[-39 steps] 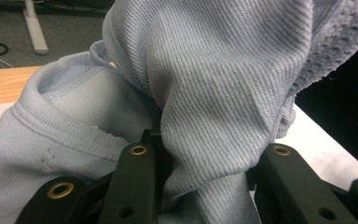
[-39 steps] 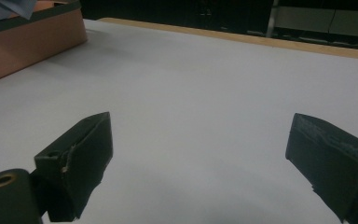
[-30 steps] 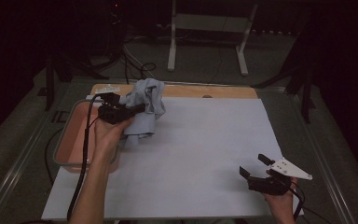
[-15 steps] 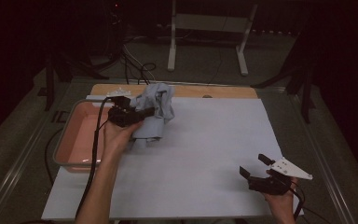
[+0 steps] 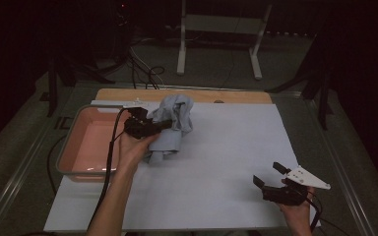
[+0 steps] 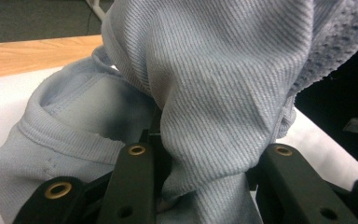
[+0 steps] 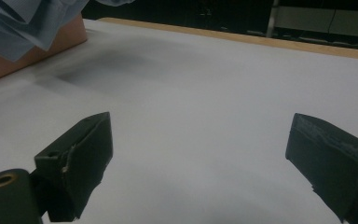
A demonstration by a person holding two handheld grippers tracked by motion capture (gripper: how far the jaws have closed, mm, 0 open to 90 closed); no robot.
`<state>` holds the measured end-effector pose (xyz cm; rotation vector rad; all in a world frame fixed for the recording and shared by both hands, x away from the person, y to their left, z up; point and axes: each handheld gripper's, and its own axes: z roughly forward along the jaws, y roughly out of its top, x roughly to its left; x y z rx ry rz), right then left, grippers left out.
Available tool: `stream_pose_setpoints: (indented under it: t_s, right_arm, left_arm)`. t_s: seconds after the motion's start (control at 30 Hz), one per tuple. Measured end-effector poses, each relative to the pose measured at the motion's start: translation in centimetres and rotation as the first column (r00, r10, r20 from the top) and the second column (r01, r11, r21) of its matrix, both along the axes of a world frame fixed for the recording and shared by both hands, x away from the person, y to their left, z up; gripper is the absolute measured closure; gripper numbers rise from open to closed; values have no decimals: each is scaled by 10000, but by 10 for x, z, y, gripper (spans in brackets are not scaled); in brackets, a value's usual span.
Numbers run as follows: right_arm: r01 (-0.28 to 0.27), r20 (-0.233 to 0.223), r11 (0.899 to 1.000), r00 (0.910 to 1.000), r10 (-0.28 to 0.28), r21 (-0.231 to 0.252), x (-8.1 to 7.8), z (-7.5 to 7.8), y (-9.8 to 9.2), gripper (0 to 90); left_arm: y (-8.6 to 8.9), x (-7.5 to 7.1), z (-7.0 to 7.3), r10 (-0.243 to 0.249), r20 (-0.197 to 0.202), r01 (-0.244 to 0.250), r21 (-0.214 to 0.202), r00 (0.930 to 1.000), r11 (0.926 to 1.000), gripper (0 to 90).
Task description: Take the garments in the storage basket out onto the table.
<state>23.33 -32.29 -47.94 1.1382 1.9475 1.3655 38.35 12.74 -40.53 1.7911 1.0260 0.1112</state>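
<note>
A pale blue-grey cloth garment (image 5: pixel 173 124) hangs bunched over the white sheet, just right of the pink tray. My left gripper (image 5: pixel 166 125) is shut on it; in the left gripper view a thick fold of the ribbed cloth (image 6: pixel 200 116) is pinched between the two black jaws. My right gripper (image 5: pixel 269 174) rests low at the front right of the table, its jaws wide apart with nothing between them. In the right gripper view its gripper (image 7: pixel 200 158) looks across bare white sheet toward the hanging cloth (image 7: pixel 23 23).
A pink tray (image 5: pixel 74 147) sits at the left edge of the table. A white sheet (image 5: pixel 226 147) covers the wooden tabletop (image 5: pixel 187 94). Behind the table stand a white metal frame (image 5: pixel 216 29) and cables on the floor. A black cable trails along my left forearm.
My left gripper has carried the cloth rightward from over the tray to above the white sheet, slightly lower. The right gripper has stayed in place.
</note>
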Motion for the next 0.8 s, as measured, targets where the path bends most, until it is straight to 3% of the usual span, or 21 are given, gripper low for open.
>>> stream_pose_setpoints:
  t_s: [0.37,0.8]
  right_arm:
    - [-17,5,10000,10000,17,4,0,0,0,76]
    - [-42,8,10000,10000,42,-39,1,0,0,76]
  left_arm:
    - [-19,0,-11,-190,-311,187,-77,9993,9998,673]
    - [-44,2,-18,-473,-361,465,-235,9982,9986,657]
